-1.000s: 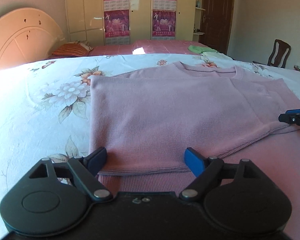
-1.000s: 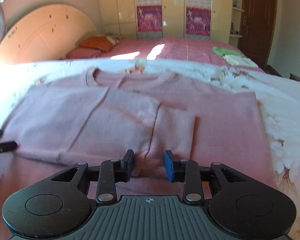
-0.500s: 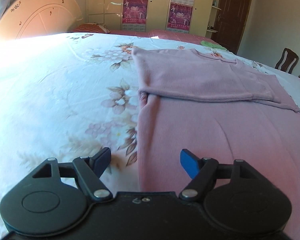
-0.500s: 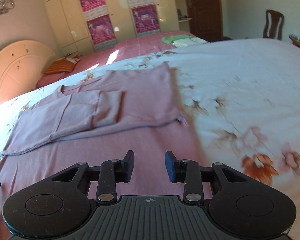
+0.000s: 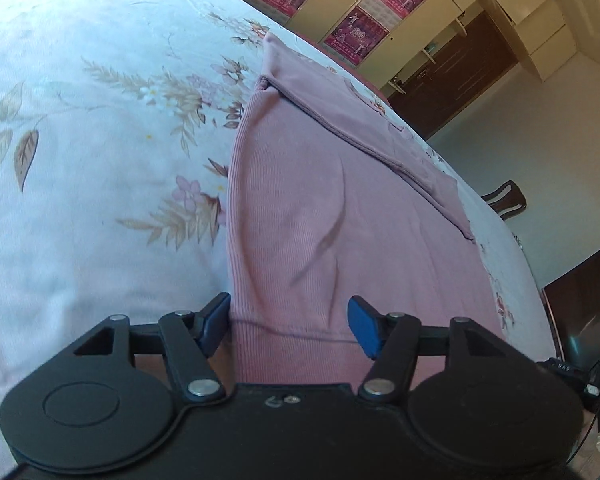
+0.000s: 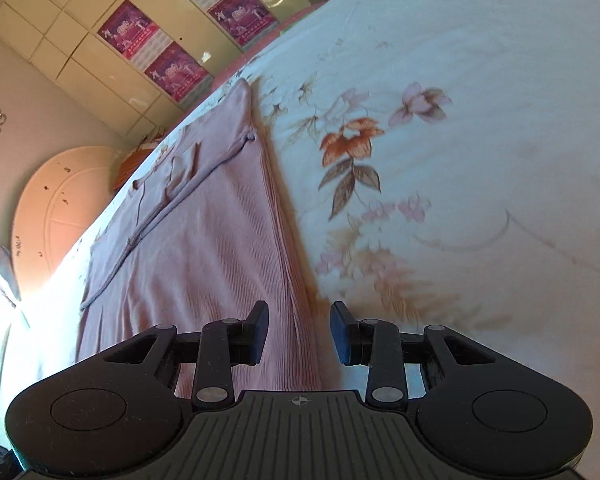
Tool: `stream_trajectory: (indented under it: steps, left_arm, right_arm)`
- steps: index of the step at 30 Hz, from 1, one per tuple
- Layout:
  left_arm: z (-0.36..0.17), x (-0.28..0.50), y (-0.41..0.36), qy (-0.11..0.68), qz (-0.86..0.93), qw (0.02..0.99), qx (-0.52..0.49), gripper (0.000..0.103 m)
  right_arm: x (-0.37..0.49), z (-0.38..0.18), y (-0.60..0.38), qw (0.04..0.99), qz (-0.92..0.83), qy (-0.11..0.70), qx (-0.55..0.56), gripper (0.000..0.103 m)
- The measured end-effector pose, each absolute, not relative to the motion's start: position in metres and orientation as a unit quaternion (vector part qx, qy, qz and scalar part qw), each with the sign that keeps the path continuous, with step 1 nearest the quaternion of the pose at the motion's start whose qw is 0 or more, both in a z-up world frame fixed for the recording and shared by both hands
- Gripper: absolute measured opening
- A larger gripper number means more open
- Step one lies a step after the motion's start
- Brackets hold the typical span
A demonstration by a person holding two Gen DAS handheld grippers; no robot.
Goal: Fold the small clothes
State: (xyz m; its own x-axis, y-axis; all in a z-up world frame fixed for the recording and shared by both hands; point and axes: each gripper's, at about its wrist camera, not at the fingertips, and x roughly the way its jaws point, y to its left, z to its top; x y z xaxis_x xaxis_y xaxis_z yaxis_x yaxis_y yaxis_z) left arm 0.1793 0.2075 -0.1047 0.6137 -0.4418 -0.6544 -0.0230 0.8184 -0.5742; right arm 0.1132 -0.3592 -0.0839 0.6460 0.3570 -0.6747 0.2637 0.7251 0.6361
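The left gripper [image 5: 288, 322] is seen at the bottom left corner of the pink sweater [image 5: 340, 216], which lies flat on the floral bedsheet [image 5: 80, 160] of the bed. Its fingers [image 5: 216, 322] are apart and have just been closing, with the ribbed hem band [image 5: 292, 344] between them; one pad lies just beside the side edge, and no clamping is shown yet. A good grasp would probably be made by taking both layers of the hem deep between the pads before any lift, so that the corner is not dragged.

The right gripper [image 6: 298, 332] is placed at the opposite bottom corner, with its fingers [image 6: 258, 332] apart and straddling the sweater's side edge [image 6: 296, 300]; the fabric is not pinched. It is judged that both corners should be gripped evenly and raised together toward the collar.

The knit is finely ribbed, soft and limp, with sleeves [image 6: 168, 200] already folded across the body. The sheet is smooth, pale and printed with leaves and blossoms.
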Motion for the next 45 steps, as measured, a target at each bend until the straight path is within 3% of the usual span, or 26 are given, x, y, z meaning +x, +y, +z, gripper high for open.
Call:
stream_trajectory:
  steps: [6, 13, 18, 26, 28, 29, 30, 31, 32, 37, 39, 41, 45]
  left_arm:
    - [-0.116, 0.169, 0.208, 0.412, -0.134, 0.841, -0.323, 0.059]
    - [-0.131, 0.209, 0.206, 0.395, -0.171, 0.825, -0.367, 0.058]
    - [-0.132, 0.199, 0.202, 0.396, -0.163, 0.829, -0.360, 0.048]
    - [-0.136, 0.194, 0.206, 0.392, -0.151, 0.832, -0.363, 0.042]
    - [-0.134, 0.199, 0.205, 0.395, -0.138, 0.835, -0.358, 0.036]
    - [-0.133, 0.200, 0.203, 0.398, -0.132, 0.839, -0.348, 0.025]
    - [-0.131, 0.201, 0.201, 0.404, -0.117, 0.844, -0.332, 0.006]
    - [-0.129, 0.200, 0.201, 0.403, -0.110, 0.847, -0.328, 0.005]
    - [-0.126, 0.196, 0.203, 0.389, -0.115, 0.850, -0.337, 0.005]
    - [-0.114, 0.177, 0.213, 0.349, -0.118, 0.864, -0.343, 0.006]
    - [-0.132, 0.181, 0.211, 0.386, -0.100, 0.854, -0.333, 0.006]
    - [-0.142, 0.179, 0.216, 0.375, -0.100, 0.848, -0.361, 0.006]
    - [-0.142, 0.176, 0.219, 0.373, -0.097, 0.845, -0.370, 0.007]
  right_arm:
    - [0.083, -0.096, -0.348, 0.810, 0.088, 0.418, 0.402, 0.034]
    - [0.111, -0.105, -0.355, 0.795, 0.099, 0.411, 0.435, 0.034]
    - [0.121, -0.105, -0.358, 0.793, 0.127, 0.424, 0.420, 0.034]
    - [0.124, -0.109, -0.369, 0.792, 0.131, 0.415, 0.428, 0.034]
    - [0.130, -0.107, -0.362, 0.796, 0.139, 0.420, 0.414, 0.034]
    - [0.132, -0.105, -0.358, 0.799, 0.144, 0.423, 0.403, 0.034]
    - [0.131, -0.102, -0.355, 0.805, 0.149, 0.423, 0.387, 0.032]
    - [0.130, -0.098, -0.351, 0.814, 0.155, 0.423, 0.365, 0.018]
    - [0.127, -0.093, -0.349, 0.820, 0.157, 0.420, 0.355, 0.014]
    - [0.108, -0.071, -0.366, 0.843, 0.156, 0.361, 0.367, 0.014]
    - [0.113, -0.084, -0.363, 0.838, 0.150, 0.386, 0.355, 0.014]
    - [0.118, -0.102, -0.357, 0.828, 0.135, 0.426, 0.340, 0.013]
    - [0.114, -0.108, -0.360, 0.817, 0.132, 0.411, 0.382, 0.014]
